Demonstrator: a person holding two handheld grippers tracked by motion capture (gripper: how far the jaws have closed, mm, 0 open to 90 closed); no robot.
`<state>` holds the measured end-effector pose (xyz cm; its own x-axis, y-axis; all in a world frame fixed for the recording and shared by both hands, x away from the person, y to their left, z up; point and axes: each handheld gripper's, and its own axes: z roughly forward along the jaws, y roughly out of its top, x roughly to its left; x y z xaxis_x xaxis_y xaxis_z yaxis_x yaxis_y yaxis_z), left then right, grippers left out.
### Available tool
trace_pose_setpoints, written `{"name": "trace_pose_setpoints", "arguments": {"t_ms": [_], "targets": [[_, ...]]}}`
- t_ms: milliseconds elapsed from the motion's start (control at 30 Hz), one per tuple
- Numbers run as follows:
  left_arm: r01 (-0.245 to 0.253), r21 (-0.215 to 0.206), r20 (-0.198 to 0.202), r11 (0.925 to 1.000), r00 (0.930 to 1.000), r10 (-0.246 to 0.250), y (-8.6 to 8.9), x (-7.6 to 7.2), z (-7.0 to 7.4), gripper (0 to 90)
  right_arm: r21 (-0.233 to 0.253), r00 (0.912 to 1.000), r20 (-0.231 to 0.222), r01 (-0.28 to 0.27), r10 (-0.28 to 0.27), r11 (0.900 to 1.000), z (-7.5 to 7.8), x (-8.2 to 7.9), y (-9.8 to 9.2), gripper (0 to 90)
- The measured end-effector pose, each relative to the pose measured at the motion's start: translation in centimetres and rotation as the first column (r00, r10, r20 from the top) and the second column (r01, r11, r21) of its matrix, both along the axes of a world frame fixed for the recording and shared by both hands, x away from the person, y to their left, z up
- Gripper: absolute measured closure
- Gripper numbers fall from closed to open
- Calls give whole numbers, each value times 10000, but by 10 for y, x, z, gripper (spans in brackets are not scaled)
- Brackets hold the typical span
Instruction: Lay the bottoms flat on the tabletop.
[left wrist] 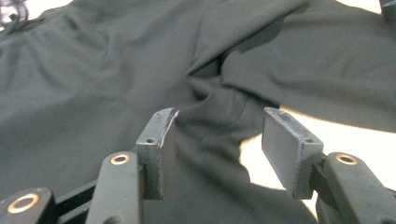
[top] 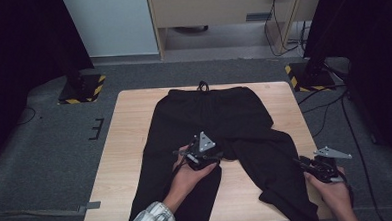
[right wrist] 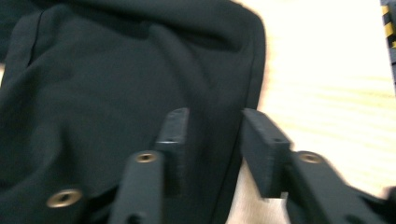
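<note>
The left gripper (top: 202, 151) has its jaws wide apart over the crotch of the black trousers (top: 209, 115), cloth bunched between them; the right gripper (top: 320, 166) stands part open, straddling the trouser leg's outer edge; the trousers lie spread on the wooden table (top: 129, 113).

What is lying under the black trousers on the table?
The black trousers lie flat on a light wooden table, which shows bare around them and between the two legs. Whether anything else lies under the cloth is hidden; no bulge suggests it.
</note>
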<state>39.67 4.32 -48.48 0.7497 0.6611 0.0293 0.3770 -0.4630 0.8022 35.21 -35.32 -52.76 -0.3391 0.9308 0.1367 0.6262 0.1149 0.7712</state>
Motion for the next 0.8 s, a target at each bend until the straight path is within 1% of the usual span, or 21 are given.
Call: {"name": "trace_pose_setpoints", "arguments": {"t_ms": [67,100,133,167,233,300,367,400,433,467,500,533,567,633,700,733,767,800], "targets": [[76,-30,-22,10000,10000,-77,-8,1,-1,469,163,9999,153,-2,0,9999,0,4,3,579],[81,-48,-83,10000,9999,-81,-12,3,-2,472,117,9998,214,-45,43,9999,-1,6,4,564],[82,-87,-152,9999,9998,-84,-14,4,-3,473,-23,9997,214,-89,89,10000,-2,10,7,545],[50,-140,-229,9999,9997,-53,-16,5,-3,475,-38,9997,244,-69,70,10000,-2,12,11,525],[97,-190,-239,9998,9997,-102,-21,6,-4,490,-320,9998,178,-98,104,9994,-4,18,17,476],[185,-60,-244,9998,9995,-187,-27,9,-6,491,-536,10000,31,-80,82,9985,-6,21,21,470],[190,110,-312,9998,9993,-186,-33,15,-10,486,-779,9998,76,-152,159,9968,-8,21,24,468],[187,122,-352,9998,9992,-183,-36,17,-12,485,-804,9999,50,-160,165,9966,-7,20,24,477],[194,104,-498,9998,9986,-188,-40,20,-15,484,-818,9999,25,-163,166,9965,-7,20,24,494],[222,116,-596,9997,9980,-215,-44,22,-18,479,-906,9998,100,-163,173,9958,-7,19,25,528],[250,201,-616,9995,9978,-237,-48,24,-20,475,-912,9998,45,-164,168,9957,-7,17,25,576],[247,377,-608,9990,9979,-224,-52,26,-23,473,-1009,9996,70,-263,271,9945,-7,17,24,615],[187,504,-667,9986,9977,-153,-55,29,-26,472,-993,9995,73,-287,295,9946,-6,16,23,654],[34,525,-917,9986,9958,14,-60,36,-33,466,-953,9995,-13,-304,304,9950,-6,14,22,734],[-54,472,-989,9989,9950,100,-64,41,-37,466,-923,9994,-59,-349,345,9951,-5,11,21,793],[-25,464,-1049,9989,9945,74,-65,42,-38,472,-970,9989,-68,-475,470,9942,-5,10,20,816],[105,500,-1068,9987,9943,-51,-67,43,-39,491,-941,9986,-93,-525,519,9942,-5,9,20,835],[105,500,-1068,9987,9943,-51,-67,43,-39,540,-936,9984,-93,-571,564,9940,-5,8,21,856]]}}
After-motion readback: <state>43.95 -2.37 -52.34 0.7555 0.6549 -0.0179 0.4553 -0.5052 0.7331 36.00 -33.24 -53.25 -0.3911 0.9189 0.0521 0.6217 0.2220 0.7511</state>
